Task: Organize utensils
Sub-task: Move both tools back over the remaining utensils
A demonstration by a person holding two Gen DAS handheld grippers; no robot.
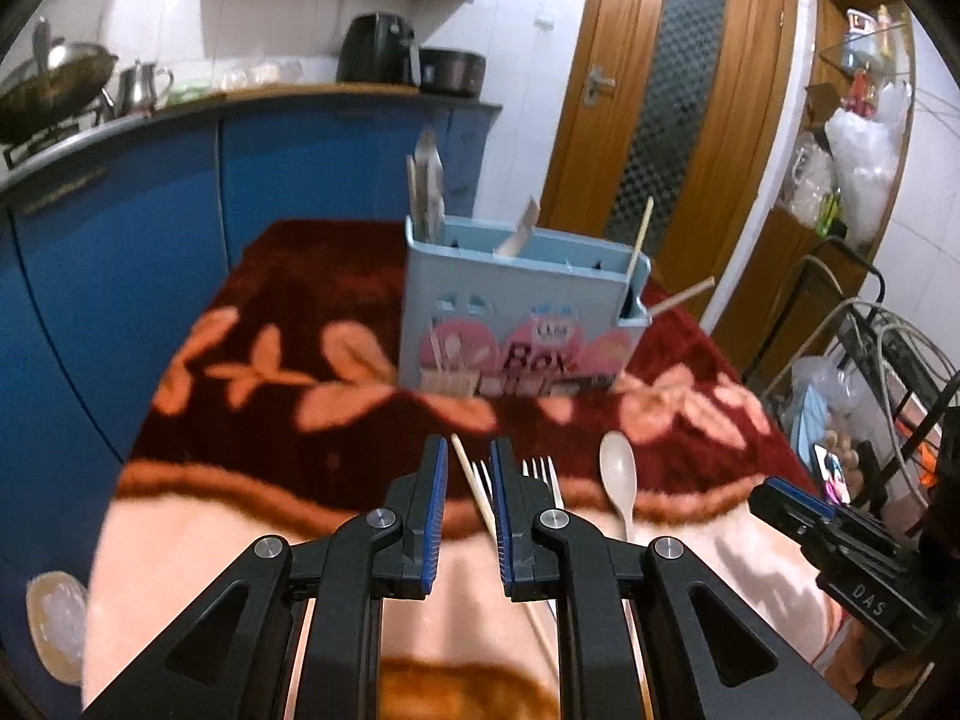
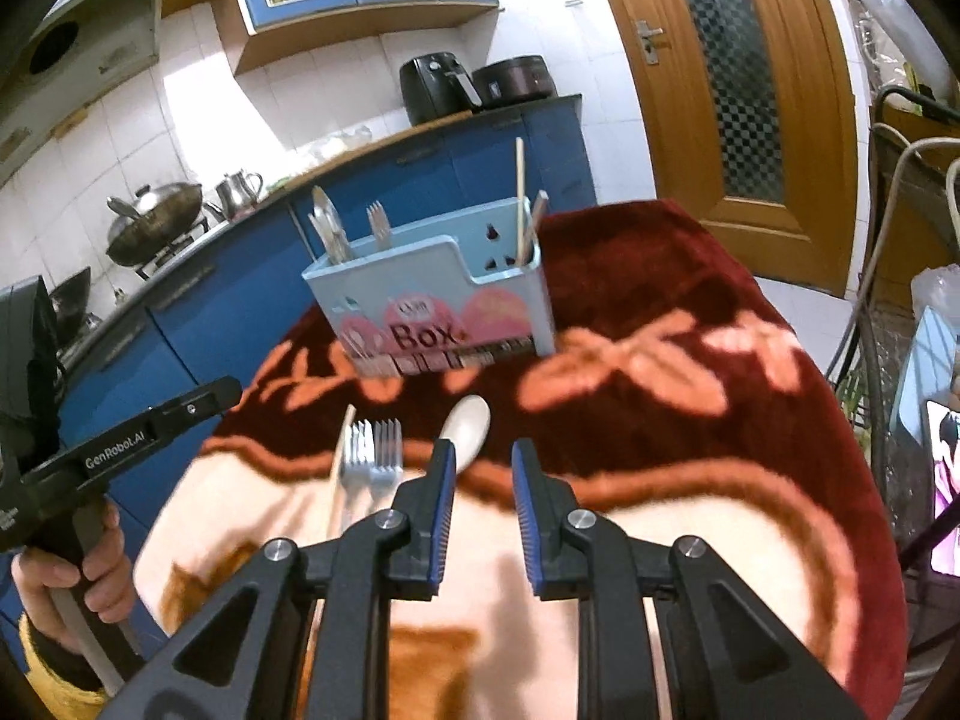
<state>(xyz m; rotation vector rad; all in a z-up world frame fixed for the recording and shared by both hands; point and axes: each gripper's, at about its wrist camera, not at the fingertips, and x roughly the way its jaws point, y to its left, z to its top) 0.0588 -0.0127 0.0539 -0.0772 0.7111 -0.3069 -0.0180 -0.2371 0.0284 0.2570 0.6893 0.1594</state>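
While both grippers hover with fingers slightly spread and empty, left gripper (image 1: 469, 450) faces forks (image 1: 543, 474), blue utensil box (image 1: 516, 312) at twelve o'clock, right gripper (image 2: 483, 450) by spoon (image 2: 465, 429).

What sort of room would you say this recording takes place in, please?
Most likely a home kitchen: a wok and kettle sit on a blue-cabineted counter, with an air fryer further along.

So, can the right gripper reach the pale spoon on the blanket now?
Probably yes. The right gripper is open and empty, the pale spoon lies bare just ahead of its left finger, and the forks lie apart to the side.
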